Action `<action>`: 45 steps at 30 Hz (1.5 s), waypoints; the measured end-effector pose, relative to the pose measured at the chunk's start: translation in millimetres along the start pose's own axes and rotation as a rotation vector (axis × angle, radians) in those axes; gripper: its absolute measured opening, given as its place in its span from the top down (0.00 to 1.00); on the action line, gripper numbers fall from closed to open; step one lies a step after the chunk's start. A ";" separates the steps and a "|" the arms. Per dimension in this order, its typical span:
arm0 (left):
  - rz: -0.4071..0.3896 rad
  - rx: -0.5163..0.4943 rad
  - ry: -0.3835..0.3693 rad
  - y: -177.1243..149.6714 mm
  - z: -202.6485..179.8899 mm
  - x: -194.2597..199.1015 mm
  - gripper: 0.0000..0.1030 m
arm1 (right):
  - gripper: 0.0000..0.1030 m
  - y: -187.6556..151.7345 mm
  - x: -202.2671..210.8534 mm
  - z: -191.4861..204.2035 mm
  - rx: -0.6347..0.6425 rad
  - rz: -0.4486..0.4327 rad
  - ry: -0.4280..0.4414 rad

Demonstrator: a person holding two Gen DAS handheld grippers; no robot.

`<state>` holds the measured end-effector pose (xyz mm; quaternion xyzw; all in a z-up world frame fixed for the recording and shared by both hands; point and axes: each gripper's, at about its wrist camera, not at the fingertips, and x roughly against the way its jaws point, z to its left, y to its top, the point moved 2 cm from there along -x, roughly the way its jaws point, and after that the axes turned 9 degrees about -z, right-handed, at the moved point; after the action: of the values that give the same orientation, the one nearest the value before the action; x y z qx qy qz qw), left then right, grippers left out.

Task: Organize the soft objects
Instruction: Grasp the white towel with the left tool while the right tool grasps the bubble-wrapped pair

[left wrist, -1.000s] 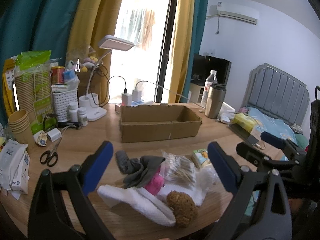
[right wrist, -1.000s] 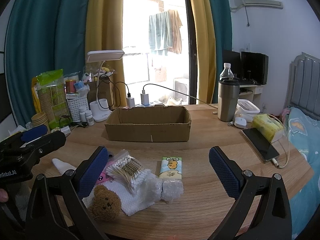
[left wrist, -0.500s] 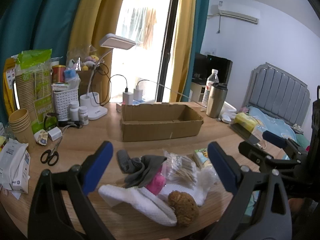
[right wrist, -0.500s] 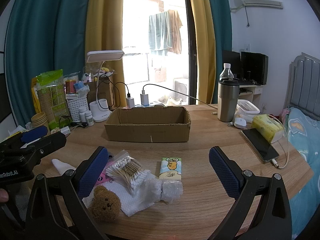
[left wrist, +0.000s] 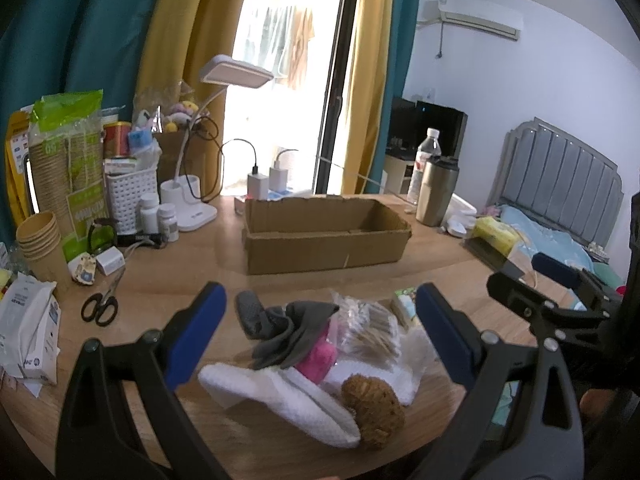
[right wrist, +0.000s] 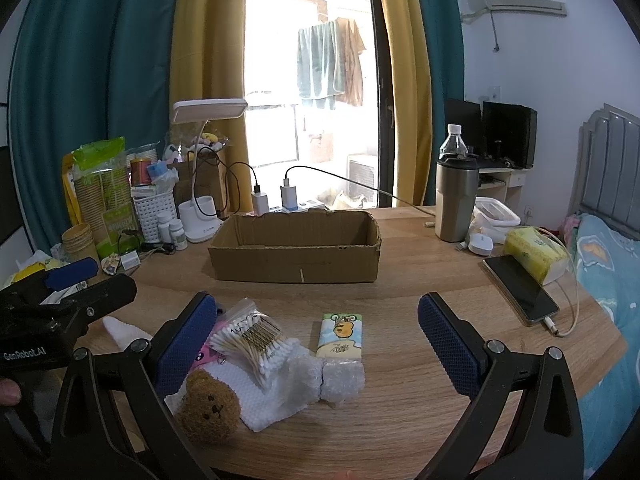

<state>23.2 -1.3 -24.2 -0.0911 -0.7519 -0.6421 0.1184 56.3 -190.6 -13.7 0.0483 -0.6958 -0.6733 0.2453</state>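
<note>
Both grippers hang over the near edge of the round wooden table (right wrist: pixel 400 288), each with its fingers spread wide and nothing between them; the left gripper (left wrist: pixel 320 336) frames the pile of soft things, the right gripper (right wrist: pixel 318 338) frames its right half and the bare wood beyond.

The pile lies close to the near rim: a white towel (left wrist: pixel 280 396) underneath, a grey sock (left wrist: pixel 288 328) and a pink cloth (left wrist: pixel 318 358) on top, a brown teddy bear (right wrist: pixel 210 406) at the front edge, a clear bag of cotton swabs (right wrist: pixel 252 338) on the towel, a wad of bubble wrap (right wrist: pixel 342 380) touching the towel's right side, and a tissue pack (right wrist: pixel 340 336) just behind the wrap.

Between the pile and the open cardboard box (right wrist: pixel 296 248) runs a bare strip of wood; to the right of the pile the table is free up to the phone (right wrist: pixel 520 290) near the right rim; on the left, scissors (left wrist: pixel 100 306) and a wipes packet (left wrist: pixel 28 332) crowd that edge.

The left gripper's body reads "GenRobot.AI"; the swab bag shows "100pcs", partly blurred; the tissue pack carries a cartoon bear, its writing too small to read.
</note>
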 end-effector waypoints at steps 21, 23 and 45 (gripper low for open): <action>0.236 -0.006 0.062 -63.9 25.7 -30.0 0.06 | 0.00 -46.7 -39.1 -22.5 -0.026 0.176 -0.044; 0.247 -0.012 0.069 -66.7 26.3 -31.4 0.06 | 0.00 -52.2 -44.4 -22.7 -0.027 0.200 -0.040; 0.351 -0.054 0.006 -86.3 38.0 -55.4 0.64 | 0.04 -79.8 -89.7 -25.4 -0.046 0.314 0.018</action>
<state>48.9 23.4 -127.6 -0.2221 -0.7068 -0.6316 0.2284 124.2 -185.2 -115.8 -0.0607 -0.6771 -0.6419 0.3546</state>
